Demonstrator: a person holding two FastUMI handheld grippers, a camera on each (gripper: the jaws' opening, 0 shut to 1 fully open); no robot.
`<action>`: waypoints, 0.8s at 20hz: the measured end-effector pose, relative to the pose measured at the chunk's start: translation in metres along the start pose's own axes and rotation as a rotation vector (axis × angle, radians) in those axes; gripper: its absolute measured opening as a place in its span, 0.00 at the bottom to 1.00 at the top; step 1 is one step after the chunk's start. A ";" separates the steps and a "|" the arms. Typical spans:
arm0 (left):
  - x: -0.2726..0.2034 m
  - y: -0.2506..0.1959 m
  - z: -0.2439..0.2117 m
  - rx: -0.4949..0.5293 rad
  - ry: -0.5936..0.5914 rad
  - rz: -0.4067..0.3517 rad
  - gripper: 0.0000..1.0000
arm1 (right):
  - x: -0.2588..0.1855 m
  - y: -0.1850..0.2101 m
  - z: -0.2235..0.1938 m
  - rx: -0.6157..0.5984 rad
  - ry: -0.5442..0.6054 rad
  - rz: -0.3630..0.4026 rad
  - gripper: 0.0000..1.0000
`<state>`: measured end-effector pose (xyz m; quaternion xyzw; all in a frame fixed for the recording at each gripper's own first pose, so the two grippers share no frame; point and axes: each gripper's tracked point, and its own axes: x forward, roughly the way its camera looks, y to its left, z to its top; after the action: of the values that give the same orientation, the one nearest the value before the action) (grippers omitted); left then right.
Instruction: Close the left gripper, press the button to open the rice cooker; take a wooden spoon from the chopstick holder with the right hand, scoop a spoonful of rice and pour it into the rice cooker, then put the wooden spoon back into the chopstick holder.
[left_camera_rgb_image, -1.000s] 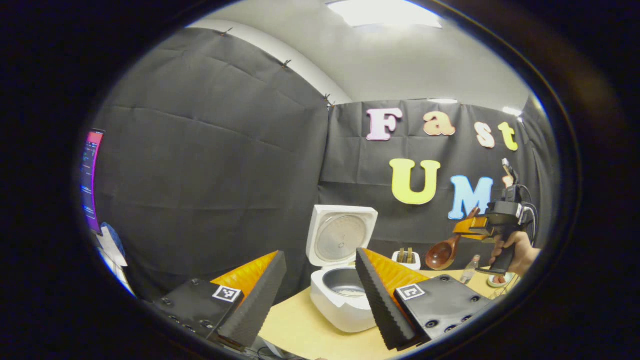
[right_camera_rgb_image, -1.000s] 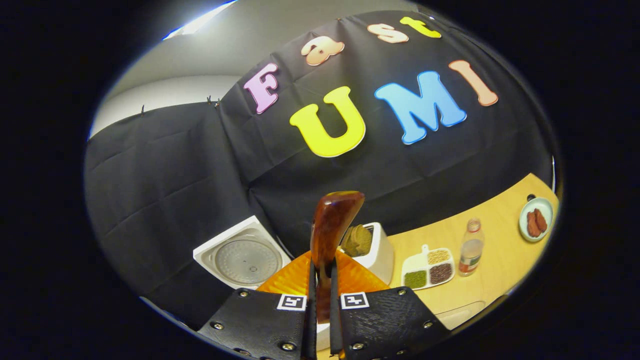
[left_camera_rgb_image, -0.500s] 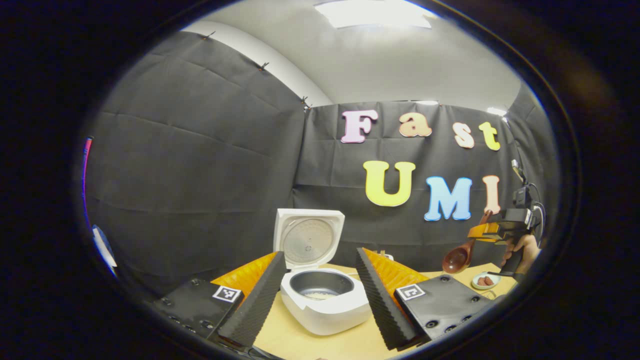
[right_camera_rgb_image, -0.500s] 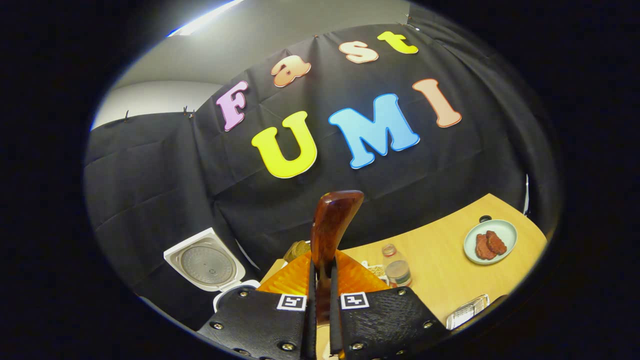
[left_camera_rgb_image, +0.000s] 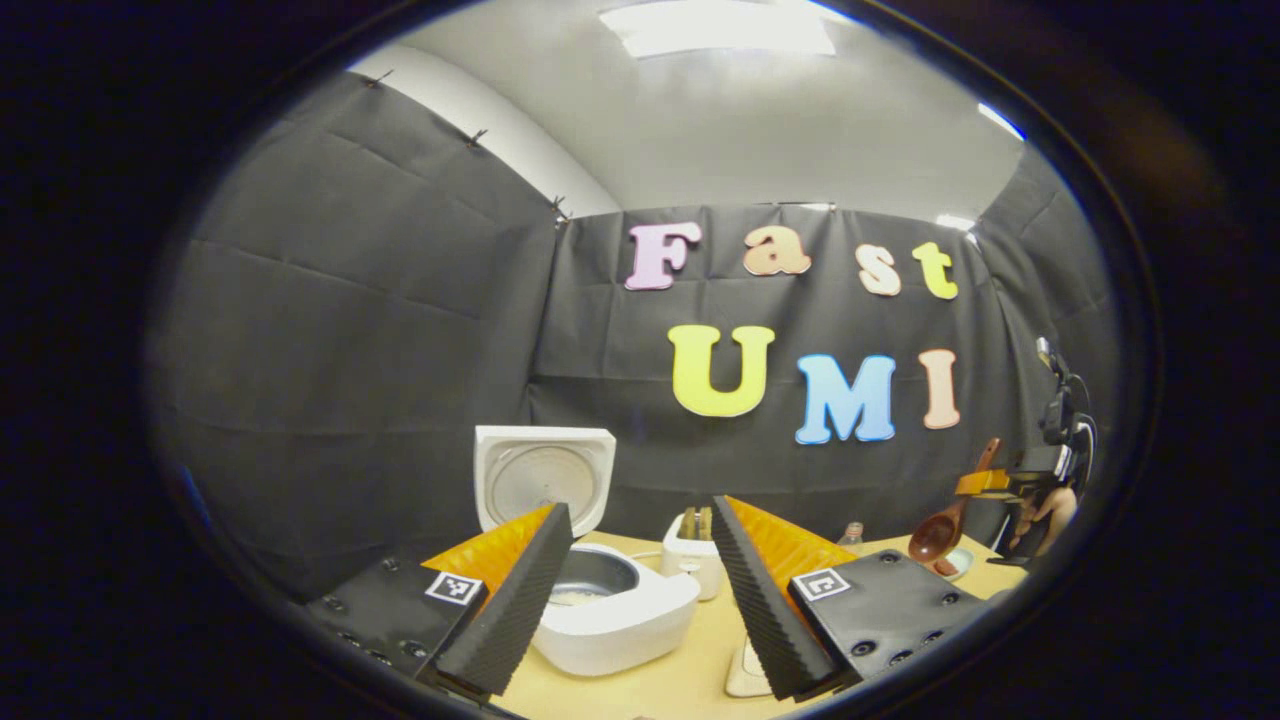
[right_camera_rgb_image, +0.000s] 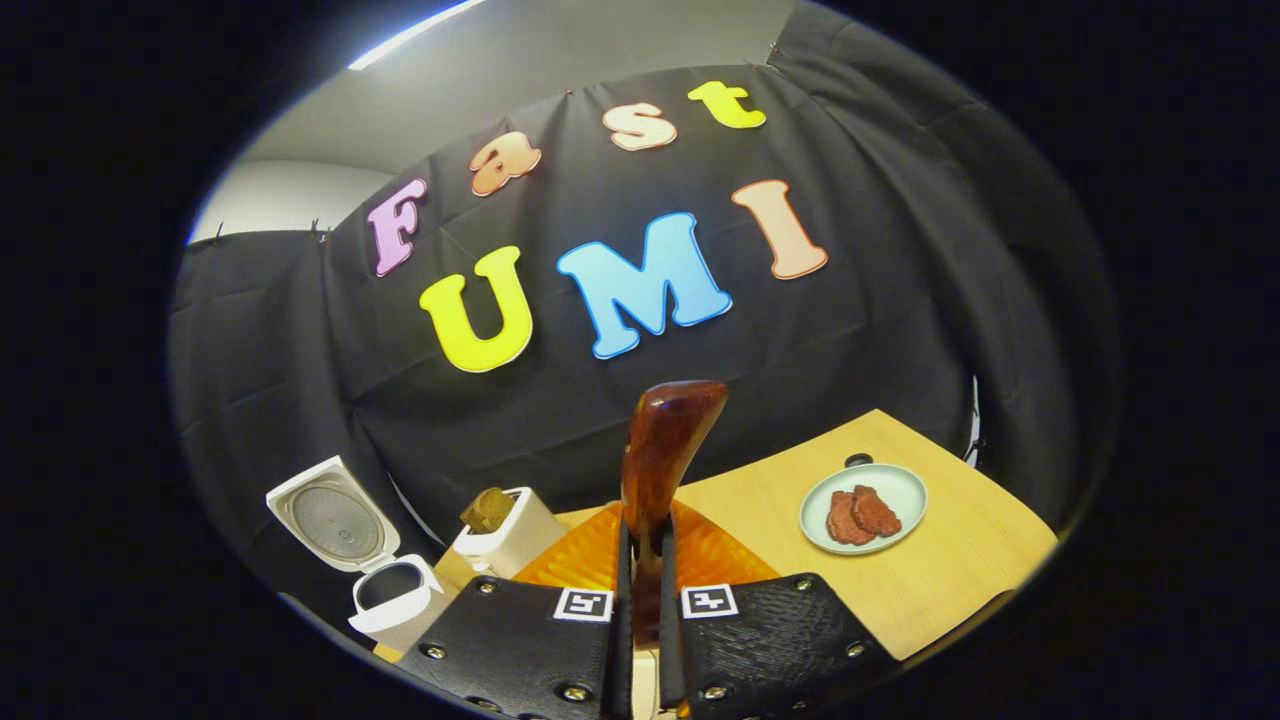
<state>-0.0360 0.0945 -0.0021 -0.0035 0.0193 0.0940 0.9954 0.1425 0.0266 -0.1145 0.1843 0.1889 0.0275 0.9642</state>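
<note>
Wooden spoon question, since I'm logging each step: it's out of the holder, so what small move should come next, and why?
Probably lower the right gripper, shut on the wooden spoon, toward the table to scoop. In the left gripper view the spoon's bowl hangs in the air, and the rice cooker already stands open.

A bright ceiling panel (left_camera_rgb_image: 718, 27) lights the booth from above, blown out to white. The dark cloth walls stay dim while the tabletop (right_camera_rgb_image: 960, 560) is evenly lit with soft shadows. Fisheye curvature bends both views' edges. Focus is sharp, no motion blur.
</note>
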 end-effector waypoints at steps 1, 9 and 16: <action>0.002 -0.008 0.000 0.002 0.001 -0.009 0.99 | -0.002 -0.012 -0.003 0.001 0.003 -0.014 0.11; 0.003 -0.049 -0.003 0.046 0.022 -0.057 0.99 | -0.006 -0.097 -0.061 0.038 0.101 -0.122 0.11; 0.001 -0.064 0.000 0.092 0.028 -0.077 0.99 | -0.006 -0.119 -0.114 0.057 0.196 -0.144 0.11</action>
<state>-0.0234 0.0320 -0.0021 0.0403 0.0375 0.0548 0.9970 0.0926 -0.0454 -0.2540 0.1939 0.2956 -0.0295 0.9350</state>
